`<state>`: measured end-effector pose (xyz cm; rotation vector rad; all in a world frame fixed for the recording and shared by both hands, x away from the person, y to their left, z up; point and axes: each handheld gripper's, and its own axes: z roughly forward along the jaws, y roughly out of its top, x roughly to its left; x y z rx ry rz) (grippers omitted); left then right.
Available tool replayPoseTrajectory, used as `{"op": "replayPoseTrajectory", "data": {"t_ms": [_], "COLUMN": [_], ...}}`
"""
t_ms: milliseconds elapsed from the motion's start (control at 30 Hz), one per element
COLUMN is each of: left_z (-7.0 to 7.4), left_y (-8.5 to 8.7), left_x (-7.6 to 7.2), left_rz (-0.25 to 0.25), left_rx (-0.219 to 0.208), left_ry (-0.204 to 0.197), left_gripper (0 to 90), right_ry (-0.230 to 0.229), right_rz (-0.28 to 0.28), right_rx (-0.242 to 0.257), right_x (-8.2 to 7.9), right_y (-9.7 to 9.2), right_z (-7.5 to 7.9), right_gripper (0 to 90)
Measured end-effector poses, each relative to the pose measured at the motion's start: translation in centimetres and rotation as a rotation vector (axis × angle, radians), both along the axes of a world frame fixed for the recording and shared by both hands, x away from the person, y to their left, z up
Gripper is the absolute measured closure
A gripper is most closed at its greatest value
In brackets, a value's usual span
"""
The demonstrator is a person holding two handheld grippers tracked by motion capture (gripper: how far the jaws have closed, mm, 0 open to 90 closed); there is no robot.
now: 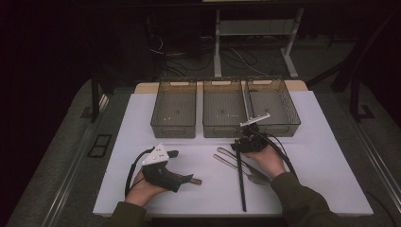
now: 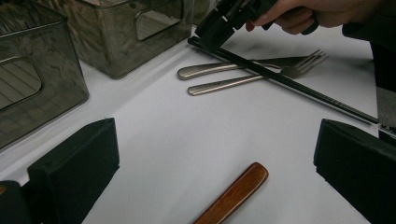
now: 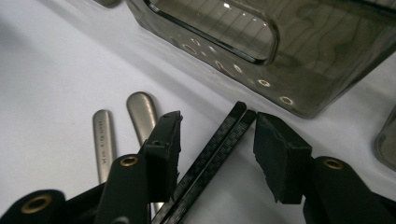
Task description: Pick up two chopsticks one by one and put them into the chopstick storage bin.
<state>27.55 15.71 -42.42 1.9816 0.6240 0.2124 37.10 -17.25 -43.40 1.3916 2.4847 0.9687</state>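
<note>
Black chopsticks [image 1: 241,182] lengthwise, tips twd bins [image 1: 225,108]

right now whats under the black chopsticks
The black chopsticks lie across two metal forks on the white table. The stretch of fork handles beneath them is covered.

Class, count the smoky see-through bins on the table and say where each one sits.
3, in a row along the table's far side: left bin, middle bin, and right bin, just beyond the right gripper.
</note>
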Motion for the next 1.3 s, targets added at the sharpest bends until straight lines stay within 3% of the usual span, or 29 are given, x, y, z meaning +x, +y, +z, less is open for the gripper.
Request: {"op": "replayPoseTrajectory", "data": {"t_ms": [200,1300], "left_z": [0.0,0.1], "left_y": [0.0,0.1], "left_x": [0.0,0.0], "left_rz": [-0.001,-0.002], "left_rx": [0.002,-0.001], "left_ry": [-0.002,-0.005], "left_gripper": [0.0,0.0], "right_ry": [0.031,0.019], "right_rz": [-0.025,0.016], "right_rx": [-0.012,-0.032], "right_x": [0.2,0.4], "right_y": [0.2,2.7], "right_z": [-0.4,-0.1], "right_gripper": [55.2,71.5]}}
